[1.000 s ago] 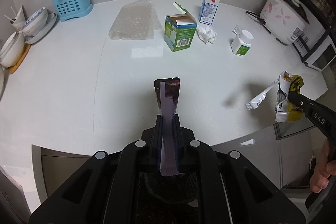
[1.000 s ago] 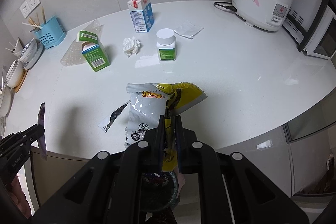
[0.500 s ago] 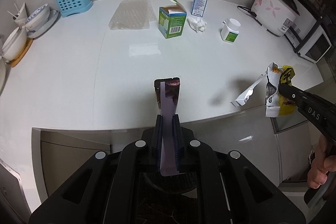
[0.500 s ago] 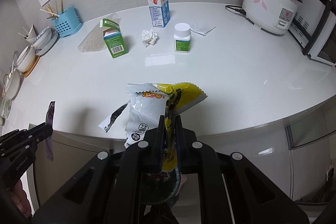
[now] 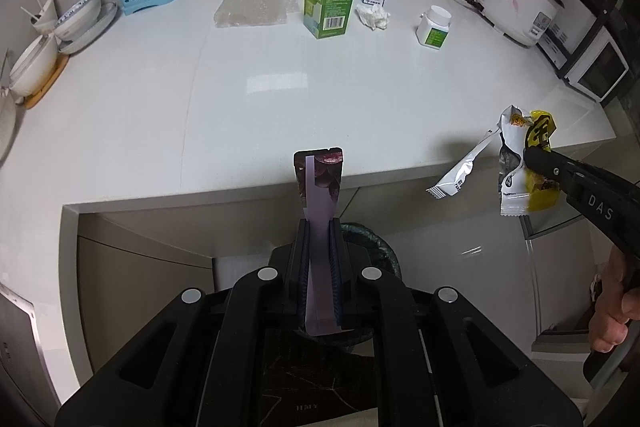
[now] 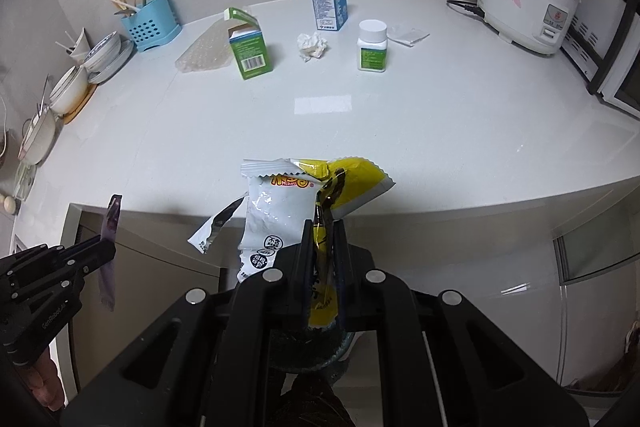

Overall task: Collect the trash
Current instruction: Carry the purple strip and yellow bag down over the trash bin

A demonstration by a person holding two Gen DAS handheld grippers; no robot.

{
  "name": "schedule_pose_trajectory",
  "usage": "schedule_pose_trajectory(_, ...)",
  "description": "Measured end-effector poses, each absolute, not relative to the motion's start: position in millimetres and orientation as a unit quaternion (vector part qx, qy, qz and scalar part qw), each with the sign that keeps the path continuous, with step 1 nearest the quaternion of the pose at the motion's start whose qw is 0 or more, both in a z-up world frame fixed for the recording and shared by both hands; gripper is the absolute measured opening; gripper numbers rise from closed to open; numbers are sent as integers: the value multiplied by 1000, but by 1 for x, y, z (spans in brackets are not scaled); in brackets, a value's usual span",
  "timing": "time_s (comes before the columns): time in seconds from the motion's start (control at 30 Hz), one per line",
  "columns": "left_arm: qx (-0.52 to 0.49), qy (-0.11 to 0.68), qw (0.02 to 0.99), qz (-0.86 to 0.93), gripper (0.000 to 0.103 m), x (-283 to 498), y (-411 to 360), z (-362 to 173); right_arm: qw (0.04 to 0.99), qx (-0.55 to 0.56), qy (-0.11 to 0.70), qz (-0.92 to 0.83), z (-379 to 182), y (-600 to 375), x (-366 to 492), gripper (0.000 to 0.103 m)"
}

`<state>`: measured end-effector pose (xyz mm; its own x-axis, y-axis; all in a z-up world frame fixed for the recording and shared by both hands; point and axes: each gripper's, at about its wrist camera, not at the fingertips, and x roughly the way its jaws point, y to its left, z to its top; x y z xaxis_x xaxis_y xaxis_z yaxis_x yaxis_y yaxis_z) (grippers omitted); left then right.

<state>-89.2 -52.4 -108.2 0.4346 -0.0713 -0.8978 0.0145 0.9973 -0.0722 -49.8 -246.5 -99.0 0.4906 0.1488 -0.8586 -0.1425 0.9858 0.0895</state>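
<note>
Left wrist view. The left hand-held gripper [image 5: 319,239] sits at lower centre, its jaws pressed together on a purple wrapper [image 5: 319,183] that stands up between them. Behind its fingers, low in the frame, shows the dark rim of a bin [image 5: 370,241]; the wrapper appears to be held out past the worktop [image 5: 240,99] edge so that it can drop in. At the right, the right hand-held gripper [image 5: 534,157] pinches a bundle of white and yellow snack packets [image 5: 516,163], also off the edge.

Right wrist view. At lower centre the right hand-held gripper [image 6: 323,227] is clamped on the snack packets [image 6: 280,211], several caught in one pinch, probably to save a trip. At the lower left the left hand-held gripper [image 6: 106,245] carries the purple wrapper [image 6: 109,227]. In the upper half of the frame a green carton [image 6: 250,55], milk carton [image 6: 328,5], crumpled tissue [image 6: 312,46], pill bottle [image 6: 373,47] and bubble wrap [image 6: 204,53] are yet to be collected.
</note>
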Motion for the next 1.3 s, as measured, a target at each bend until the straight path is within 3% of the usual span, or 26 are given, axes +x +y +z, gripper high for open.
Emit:
schedule_pose_trajectory(0.63,-44,533,844,-26,8,-102,-49,-154,857,9,503,114,-145,-250,-75,8)
schedule_pose_trajectory(1.3,-53,535,843,-16,8,-100,-28,-226,829,-9,543,138,-244,-224,-87,8)
